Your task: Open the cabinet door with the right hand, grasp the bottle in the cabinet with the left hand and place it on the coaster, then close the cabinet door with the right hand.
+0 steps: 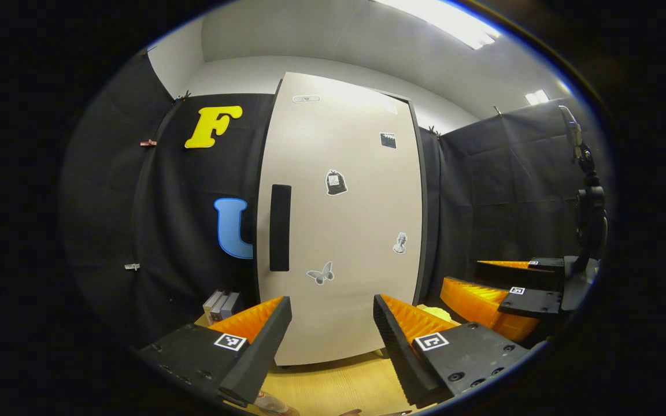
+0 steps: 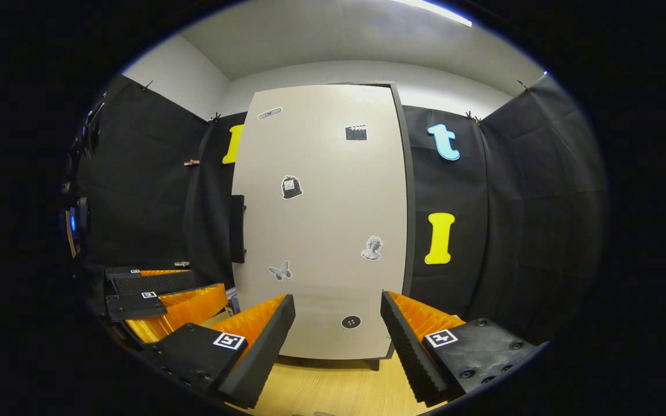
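Left gripper view faces the closed cabinet door [image 1: 344, 219], with its dark handle [image 1: 280, 227] at 9 o'clock. The left hand-held gripper [image 1: 333, 332] is spread wide and holds nothing above the tabletop [image 1: 339, 390]. At 3 o'clock, the right hand-held gripper [image 1: 503, 292] is also spread. The bottle cannot be seen behind the door.

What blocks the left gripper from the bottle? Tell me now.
The closed cabinet door stands between the left gripper and the cabinet's inside, upright on the wooden table. Its dark handle sits on the door's left edge.
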### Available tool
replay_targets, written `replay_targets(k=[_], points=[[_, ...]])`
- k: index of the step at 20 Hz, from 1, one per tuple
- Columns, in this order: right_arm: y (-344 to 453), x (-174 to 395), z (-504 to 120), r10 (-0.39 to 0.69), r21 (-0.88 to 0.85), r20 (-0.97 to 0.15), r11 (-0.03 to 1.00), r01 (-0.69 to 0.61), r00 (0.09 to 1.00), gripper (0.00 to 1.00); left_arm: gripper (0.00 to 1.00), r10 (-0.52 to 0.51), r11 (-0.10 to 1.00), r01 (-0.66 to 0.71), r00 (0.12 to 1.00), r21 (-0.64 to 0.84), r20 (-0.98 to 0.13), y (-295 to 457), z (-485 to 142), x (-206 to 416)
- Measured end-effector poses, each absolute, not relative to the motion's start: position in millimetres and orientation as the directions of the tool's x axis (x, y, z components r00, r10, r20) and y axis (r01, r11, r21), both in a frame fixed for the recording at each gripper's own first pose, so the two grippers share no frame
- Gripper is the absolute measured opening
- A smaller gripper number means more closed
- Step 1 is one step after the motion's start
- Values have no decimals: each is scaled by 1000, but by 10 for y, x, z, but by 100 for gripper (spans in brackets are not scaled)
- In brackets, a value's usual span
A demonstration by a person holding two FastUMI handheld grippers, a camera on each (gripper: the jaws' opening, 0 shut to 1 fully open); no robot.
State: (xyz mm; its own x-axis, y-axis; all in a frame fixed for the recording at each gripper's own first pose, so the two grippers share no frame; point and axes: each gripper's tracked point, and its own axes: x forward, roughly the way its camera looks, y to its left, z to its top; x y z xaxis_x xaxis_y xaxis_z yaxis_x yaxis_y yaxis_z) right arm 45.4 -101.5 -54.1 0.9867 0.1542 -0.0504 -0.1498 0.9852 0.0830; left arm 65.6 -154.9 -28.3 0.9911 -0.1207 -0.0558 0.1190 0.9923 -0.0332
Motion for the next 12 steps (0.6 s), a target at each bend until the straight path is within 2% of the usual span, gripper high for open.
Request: replay_targets(k=[12], points=[[-1035,491,-583,149,82,-65,986,-144,987,96,90,-126,992,125,990,-23,-60,-1570,-345,796]])
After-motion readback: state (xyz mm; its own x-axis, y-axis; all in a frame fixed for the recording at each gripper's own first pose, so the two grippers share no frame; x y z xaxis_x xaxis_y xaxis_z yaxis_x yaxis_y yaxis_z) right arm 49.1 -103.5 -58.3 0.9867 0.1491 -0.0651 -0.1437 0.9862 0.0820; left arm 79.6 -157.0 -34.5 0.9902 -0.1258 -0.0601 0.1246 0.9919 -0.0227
